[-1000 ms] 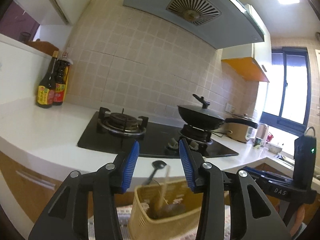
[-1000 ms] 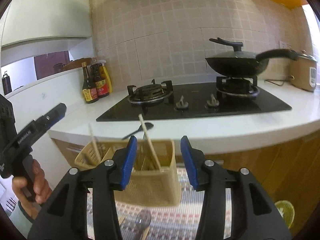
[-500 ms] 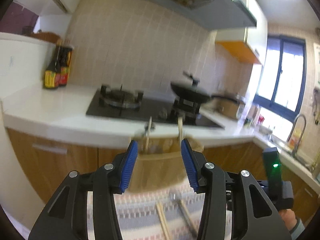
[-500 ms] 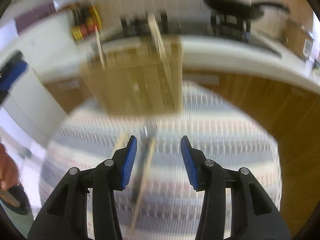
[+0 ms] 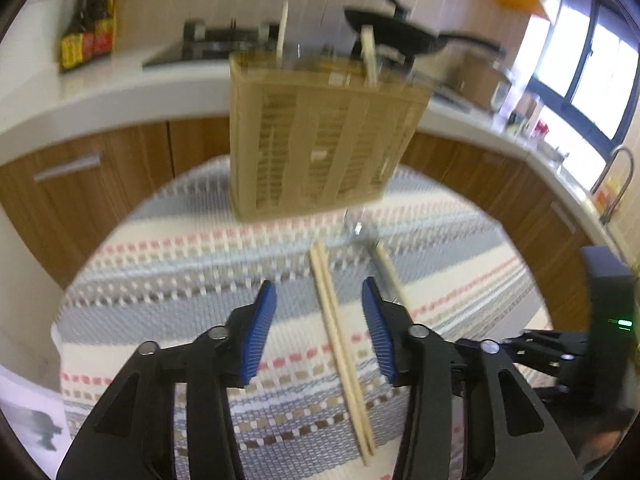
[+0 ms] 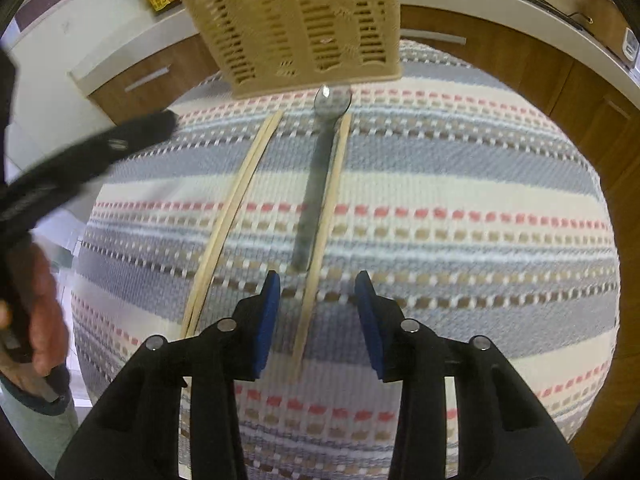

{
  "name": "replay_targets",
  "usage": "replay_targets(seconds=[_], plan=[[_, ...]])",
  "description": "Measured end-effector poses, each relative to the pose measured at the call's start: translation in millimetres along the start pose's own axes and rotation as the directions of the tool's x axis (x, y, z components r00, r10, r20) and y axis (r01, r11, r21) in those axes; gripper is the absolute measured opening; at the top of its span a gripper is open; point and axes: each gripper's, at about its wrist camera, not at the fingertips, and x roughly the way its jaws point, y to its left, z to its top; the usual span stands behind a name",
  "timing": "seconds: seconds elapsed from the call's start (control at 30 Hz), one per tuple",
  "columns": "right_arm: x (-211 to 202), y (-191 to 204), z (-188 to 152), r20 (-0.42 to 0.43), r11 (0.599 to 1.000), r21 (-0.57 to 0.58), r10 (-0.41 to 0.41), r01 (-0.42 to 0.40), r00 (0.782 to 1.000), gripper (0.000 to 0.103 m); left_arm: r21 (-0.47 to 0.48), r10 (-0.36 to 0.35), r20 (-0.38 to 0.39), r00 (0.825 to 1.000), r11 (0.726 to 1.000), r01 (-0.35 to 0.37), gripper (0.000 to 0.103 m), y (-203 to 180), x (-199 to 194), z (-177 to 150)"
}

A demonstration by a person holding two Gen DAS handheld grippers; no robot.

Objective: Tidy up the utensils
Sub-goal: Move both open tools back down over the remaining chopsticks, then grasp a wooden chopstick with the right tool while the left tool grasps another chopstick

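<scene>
Both grippers hang with jaws wide apart and empty above a striped cloth (image 6: 460, 184), the left gripper (image 5: 318, 332) straddling a pair of chopsticks (image 5: 340, 344) near its middle, the right gripper (image 6: 316, 320) over a single chopstick (image 6: 320, 240) beside a metal spoon (image 6: 316, 176) that reaches the slotted utensil basket (image 6: 296, 24) at the far edge. The sticks look light, stiff and prone to roll; pinching mid-length seems safest. A second earlier both cameras faced the stove; now they tilt down at the cloth.
</scene>
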Motion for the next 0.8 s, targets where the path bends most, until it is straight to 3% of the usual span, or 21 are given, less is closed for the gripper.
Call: replay_targets(seconds=[0.03, 0.2, 0.37, 0.47, 0.73, 0.8], plan=[[1, 2, -3, -0.003, 1.0, -0.005, -0.001, 0.001, 1.0, 0.033, 0.001, -0.001, -0.029, 1.0, 1.0, 0.001, 0.029, 1, 9, -2], [7, 14, -12, 0.02, 0.996, -0.056, -0.076, 0.077, 0.997, 0.025, 0.022, 0.011, -0.11, 0.994, 1.0, -0.008, 0.028, 1, 38, -10], [7, 5, -12, 0.024, 0.993, -0.056, -0.103, 0.104, 0.994, 0.005, 0.069, 0.053, -0.158, 0.986, 0.997, -0.042, 0.028, -2, 55, -10], [6, -5, -12, 0.019, 0.996, -0.037, -0.075, 0.075, 0.997, 0.005, 0.092, 0.061, -0.165, 0.984, 0.995, -0.046, 0.027, -5, 56, -8], [5, -3, -12, 0.015, 0.994, -0.047, -0.095, 0.096, 0.995, 0.005, 0.125, 0.096, -0.213, 0.972, 0.99, -0.07, 0.029, -15, 66, 3], [4, -3, -12, 0.01, 0.994, -0.048, -0.101, 0.102, 0.995, 0.005, 0.119, 0.087, -0.225, 0.97, 0.991, -0.061, 0.025, -14, 67, 5]])
